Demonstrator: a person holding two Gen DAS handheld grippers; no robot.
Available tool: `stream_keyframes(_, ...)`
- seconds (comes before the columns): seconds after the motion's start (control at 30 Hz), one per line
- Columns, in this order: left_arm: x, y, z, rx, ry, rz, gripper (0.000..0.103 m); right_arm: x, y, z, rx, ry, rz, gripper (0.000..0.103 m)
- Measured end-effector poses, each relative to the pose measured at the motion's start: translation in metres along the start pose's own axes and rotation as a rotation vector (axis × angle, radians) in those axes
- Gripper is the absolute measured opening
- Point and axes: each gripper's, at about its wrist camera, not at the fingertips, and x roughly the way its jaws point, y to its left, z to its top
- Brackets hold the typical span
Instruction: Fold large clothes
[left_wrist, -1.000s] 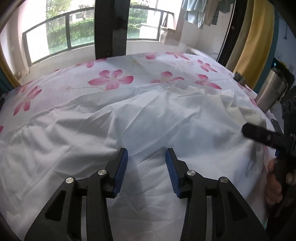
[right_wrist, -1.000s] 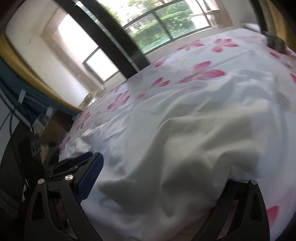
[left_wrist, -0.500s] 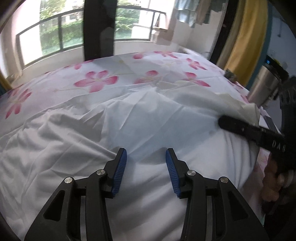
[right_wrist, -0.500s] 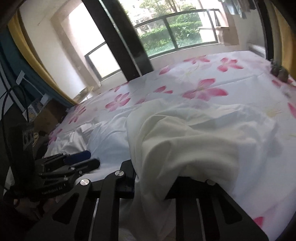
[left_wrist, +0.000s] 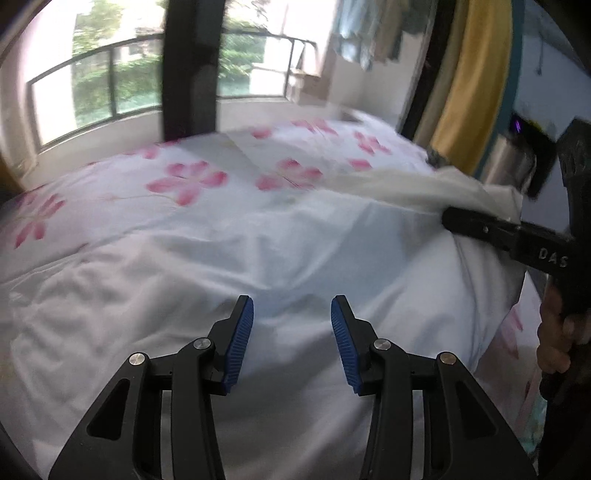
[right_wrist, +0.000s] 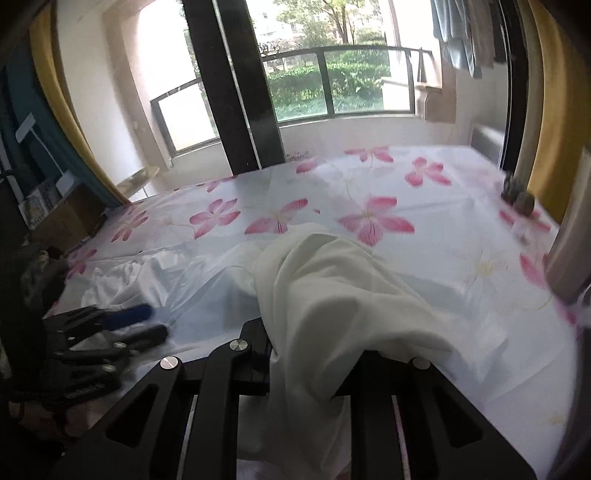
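Both claws angle down over the bed (right_wrist: 480, 229), its sheet white with pink flowers, a window (right_wrist: 332, 85) and balcony rail beyond. Spread across the near half lies the white garment (left_wrist: 258, 258), rumpled and creased, reaching from the left side over to the right edge.

Right claw (right_wrist: 306, 369): closed tight on a bunch of that garment, the cloth gathered between the fingers and draped over them, lifted into a soft ridge running away from the camera. In the left view the same claw (left_wrist: 480, 225) comes in from the right, a hand (left_wrist: 561, 339) gripping its handle, cloth pulled up taut beneath it.

Left claw (left_wrist: 291, 343): about half open, blue pads (left_wrist: 238, 343) facing each other, nothing pinched between them. It hovers low over the garment's near middle, fabric lying flat under the gap. From the right view it sits at far left (right_wrist: 129, 325), just beside the garment's crumpled edge.

Off the right edge a metal flask (left_wrist: 513, 166) stands by a yellow curtain (left_wrist: 469, 85). A small dark object (right_wrist: 517, 195) sits on the bed's far right, well apart from the cloth.
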Motion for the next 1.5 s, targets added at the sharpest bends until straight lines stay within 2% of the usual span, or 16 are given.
stream_keyframes(0.2, -0.048, 0.056, -0.013, -0.111, -0.088, 0.097, 0.046, -0.006, 0.039, 0.016, -0.112, -0.013, -0.052, 0.017)
stream_keyframes(0.4, -0.076, 0.104, -0.031, -0.158, -0.107, 0.209, 0.046, -0.006, 0.081, 0.024, -0.209, -0.021, -0.084, 0.017)
stream_keyframes(0.5, -0.084, 0.121, -0.038, -0.176, -0.113, 0.234, 0.046, -0.004, 0.101, 0.025, -0.248, -0.016, -0.085, 0.017)
stream_keyframes(0.83, -0.108, 0.155, -0.054, -0.228, -0.137, 0.271, 0.046, 0.012, 0.157, 0.025, -0.339, 0.005, -0.061, 0.018)
stream_keyframes(1.17, -0.123, 0.176, -0.064, -0.27, -0.151, 0.301, 0.046, 0.03, 0.214, 0.018, -0.426, 0.03, 0.029, 0.018)
stream_keyframes(1.4, -0.132, 0.188, -0.073, -0.293, -0.148, 0.326, 0.046, 0.056, 0.255, -0.003, -0.492, 0.104, 0.106, 0.018)
stream_keyframes(1.5, -0.135, 0.193, -0.076, -0.303, -0.144, 0.341, 0.046, 0.068, 0.268, -0.012, -0.5, 0.146, 0.127, 0.023)
